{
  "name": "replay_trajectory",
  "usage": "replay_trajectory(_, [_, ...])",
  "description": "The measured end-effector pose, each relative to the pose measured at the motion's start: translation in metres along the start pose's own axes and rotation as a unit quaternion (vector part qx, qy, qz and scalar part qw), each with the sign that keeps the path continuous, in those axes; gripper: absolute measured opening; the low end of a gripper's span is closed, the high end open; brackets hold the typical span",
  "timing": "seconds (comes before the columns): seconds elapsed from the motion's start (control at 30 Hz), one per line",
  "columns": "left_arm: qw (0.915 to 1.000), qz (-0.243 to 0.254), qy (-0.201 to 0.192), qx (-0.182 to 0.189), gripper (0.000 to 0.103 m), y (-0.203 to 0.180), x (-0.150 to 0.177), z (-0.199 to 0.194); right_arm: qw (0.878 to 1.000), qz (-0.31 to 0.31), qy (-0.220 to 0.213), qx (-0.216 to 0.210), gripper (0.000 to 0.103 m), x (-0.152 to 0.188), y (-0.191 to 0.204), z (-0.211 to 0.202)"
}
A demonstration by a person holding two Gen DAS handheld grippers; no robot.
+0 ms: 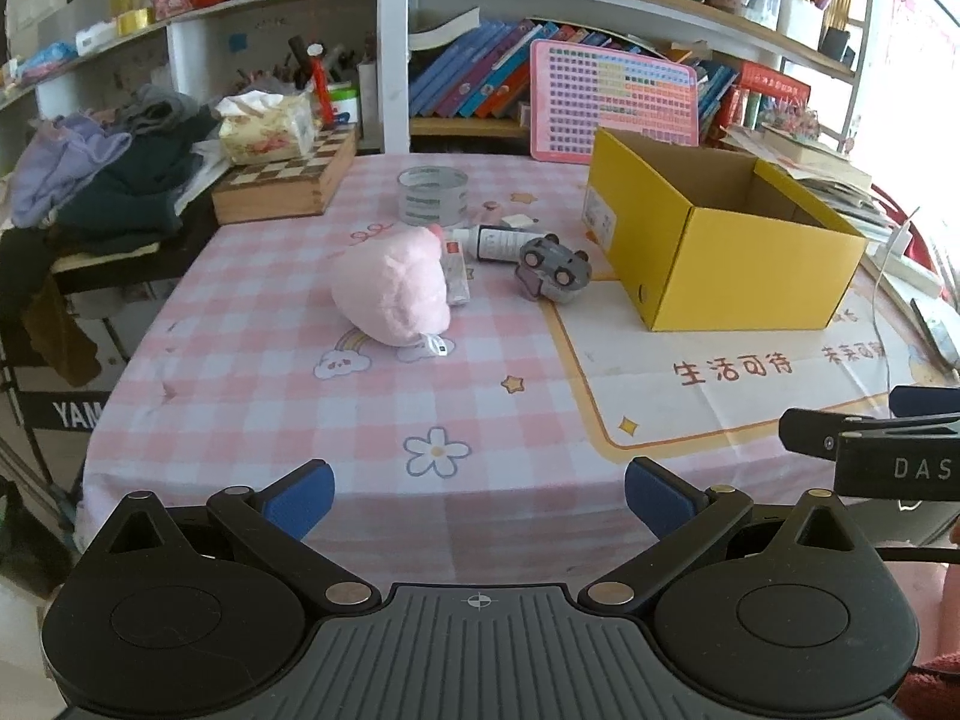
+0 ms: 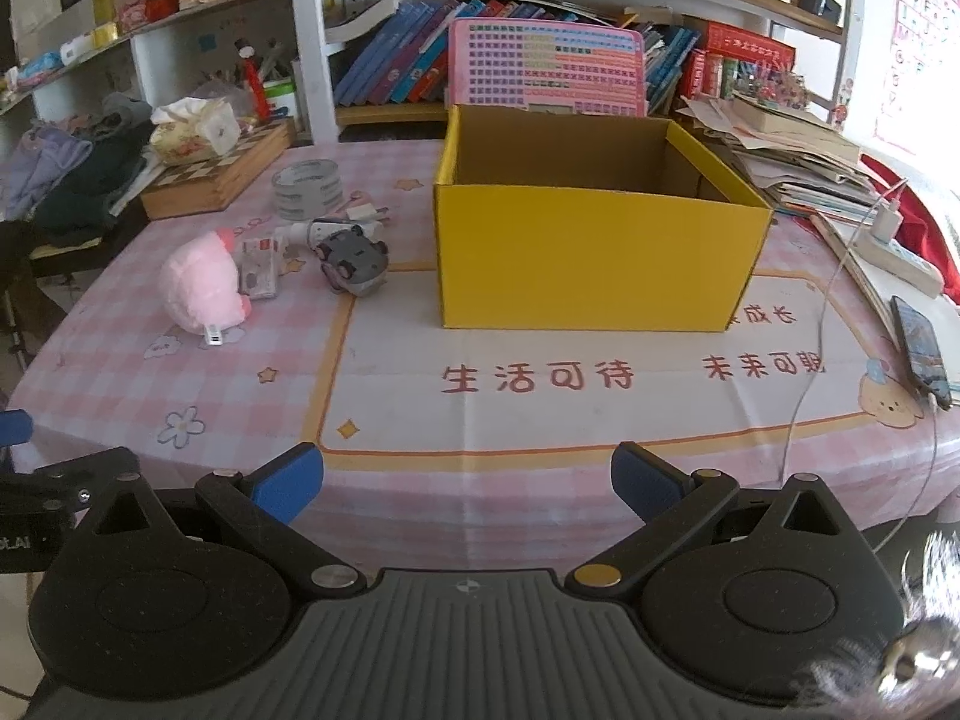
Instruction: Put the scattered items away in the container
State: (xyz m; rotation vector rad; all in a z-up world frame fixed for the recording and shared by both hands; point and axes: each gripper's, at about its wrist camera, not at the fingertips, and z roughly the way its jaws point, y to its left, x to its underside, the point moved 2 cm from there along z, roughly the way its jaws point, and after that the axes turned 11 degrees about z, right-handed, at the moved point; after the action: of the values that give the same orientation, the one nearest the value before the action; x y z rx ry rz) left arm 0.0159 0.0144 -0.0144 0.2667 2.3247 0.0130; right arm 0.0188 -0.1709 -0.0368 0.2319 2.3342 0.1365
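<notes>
both the left gripper (image 1: 479, 501) and right gripper (image 2: 467, 483) stood with jaws spread and empty over the near desk edge, the plush toy (image 1: 393, 288), tube (image 1: 455, 264) and toy car (image 1: 555, 270) lying ahead beside the yellow box (image 1: 714, 252), nearer the left gripper.
</notes>
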Motion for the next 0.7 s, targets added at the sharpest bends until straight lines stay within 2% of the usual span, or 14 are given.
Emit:
replay_trajectory(0.53, [0.9998,-0.018,0.001,0.002,0.103,0.009,0.004,0.005,1.0,-0.02,0.006,-0.008,0.103,0.001,0.011,0.006])
replay_trajectory(0.7, [0.9999,-0.014,-0.004,0.004,0.103,0.009,0.003,0.002,1.0,-0.006,-0.016,-0.014,0.103,-0.004,0.01,0.0])
